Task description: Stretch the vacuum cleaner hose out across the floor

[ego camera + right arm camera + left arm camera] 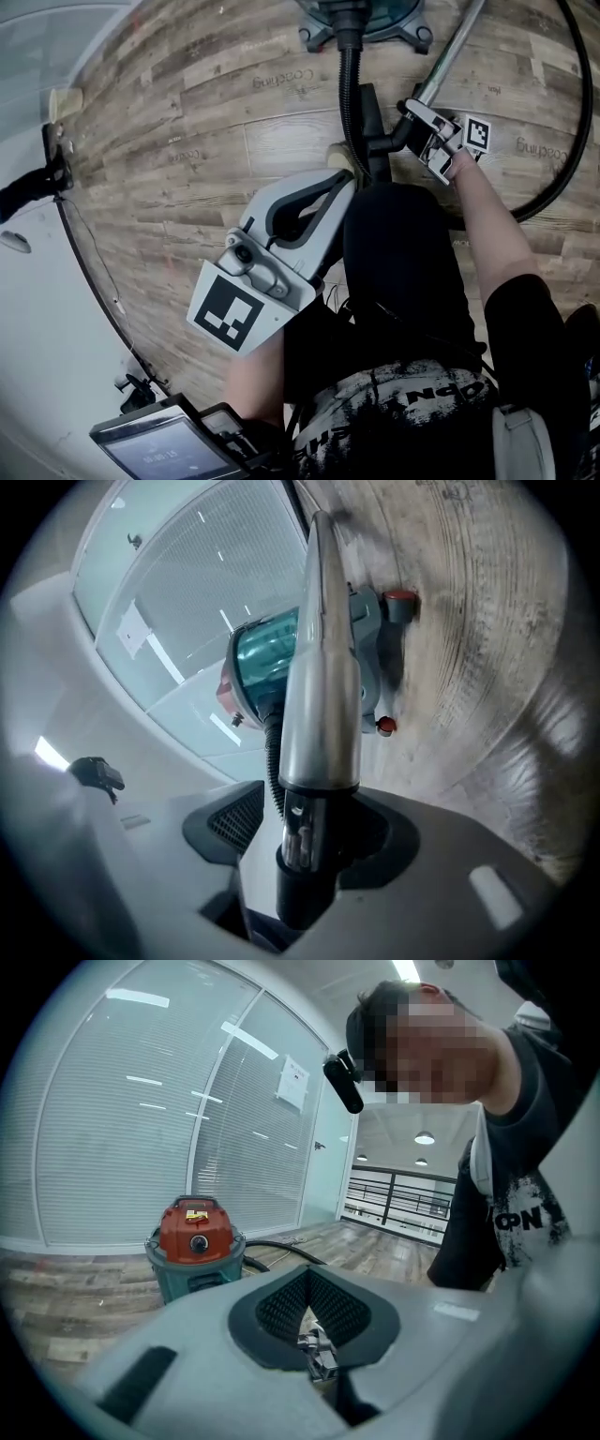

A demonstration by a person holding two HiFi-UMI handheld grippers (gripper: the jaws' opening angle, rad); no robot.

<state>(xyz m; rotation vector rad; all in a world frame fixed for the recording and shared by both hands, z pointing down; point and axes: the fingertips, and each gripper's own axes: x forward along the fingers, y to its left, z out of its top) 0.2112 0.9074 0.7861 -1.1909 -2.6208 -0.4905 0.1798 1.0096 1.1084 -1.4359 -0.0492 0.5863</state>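
The hose (348, 94) looked light and floppy, best held by its stiff metal tube (321, 686), which stood loose between the right gripper's (309, 836) wide jaws; the left gripper's (309, 1312) jaws were closed, empty.

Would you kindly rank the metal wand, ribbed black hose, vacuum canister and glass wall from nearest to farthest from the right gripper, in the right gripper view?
1. metal wand: between the jaws, centre.
2. ribbed black hose: just behind the wand, at its left.
3. vacuum canister: on the floor beyond, centre.
4. glass wall: farthest, upper left.
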